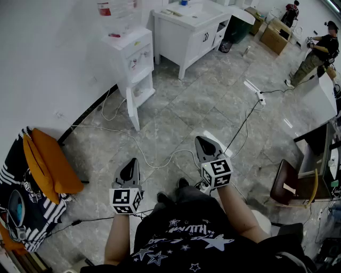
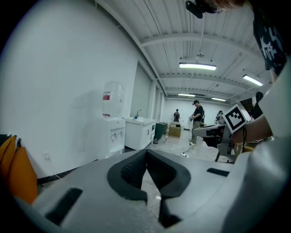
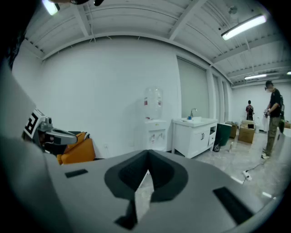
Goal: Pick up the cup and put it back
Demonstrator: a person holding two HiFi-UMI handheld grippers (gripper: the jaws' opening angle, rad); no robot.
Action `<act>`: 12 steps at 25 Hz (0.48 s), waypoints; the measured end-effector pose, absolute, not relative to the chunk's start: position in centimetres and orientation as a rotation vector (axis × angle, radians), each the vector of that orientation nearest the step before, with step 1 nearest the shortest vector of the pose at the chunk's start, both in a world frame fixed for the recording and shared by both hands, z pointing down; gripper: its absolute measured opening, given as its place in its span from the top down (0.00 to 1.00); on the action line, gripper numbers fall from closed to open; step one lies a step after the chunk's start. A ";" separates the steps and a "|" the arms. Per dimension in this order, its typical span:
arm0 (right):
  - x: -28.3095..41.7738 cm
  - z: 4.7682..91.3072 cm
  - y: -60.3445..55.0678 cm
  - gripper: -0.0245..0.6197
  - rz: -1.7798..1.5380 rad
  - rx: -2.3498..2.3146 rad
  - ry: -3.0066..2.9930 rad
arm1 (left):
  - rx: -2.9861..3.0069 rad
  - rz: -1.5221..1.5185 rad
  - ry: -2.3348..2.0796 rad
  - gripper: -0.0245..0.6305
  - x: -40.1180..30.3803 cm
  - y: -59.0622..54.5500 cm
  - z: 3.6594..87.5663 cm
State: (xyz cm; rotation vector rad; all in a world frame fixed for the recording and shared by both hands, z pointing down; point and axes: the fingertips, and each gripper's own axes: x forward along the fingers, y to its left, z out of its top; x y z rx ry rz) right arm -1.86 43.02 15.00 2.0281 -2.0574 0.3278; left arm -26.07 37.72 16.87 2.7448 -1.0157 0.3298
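Note:
I cannot make out a cup for certain; a small blue object [image 1: 184, 2] stands on the white sink cabinet [image 1: 189, 29] far ahead. Both grippers are held out over the grey floor, well short of the cabinet. My left gripper [image 1: 129, 163] is shut, its dark pads meeting at the tips with nothing between them, as the left gripper view [image 2: 147, 153] also shows. My right gripper [image 1: 202, 140] is shut and empty too, its jaws closed to a point in the right gripper view [image 3: 148, 155]. A white water dispenser [image 1: 131, 58] stands against the wall left of the cabinet.
White cables [image 1: 160, 160] and a power strip [image 1: 256, 91] lie on the floor ahead. An orange cushion [image 1: 50, 162] on a striped bag sits at the left wall. A brown chair [image 1: 290, 186] and a desk stand at the right. A person [image 1: 319, 53] stands far right.

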 end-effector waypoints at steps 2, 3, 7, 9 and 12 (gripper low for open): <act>-2.0 14.9 42.9 0.95 0.325 2.025 -2.057 | 2.746 0.329 -1.022 0.95 -26.3 37.6 16.7; -2.2 14.8 42.8 0.95 0.323 2.024 -2.057 | 2.747 0.327 -1.023 0.95 -26.4 37.5 16.6; -3.1 14.6 42.4 0.95 0.318 2.010 -2.061 | 2.741 0.319 -1.025 0.95 -27.3 37.3 16.4; -3.7 14.9 42.3 0.95 0.310 1.995 -2.068 | 2.729 0.321 -1.026 0.95 -27.9 37.4 16.9; -4.5 15.1 42.3 0.95 0.293 1.977 -2.082 | 2.715 0.328 -1.029 0.95 -28.6 37.5 17.8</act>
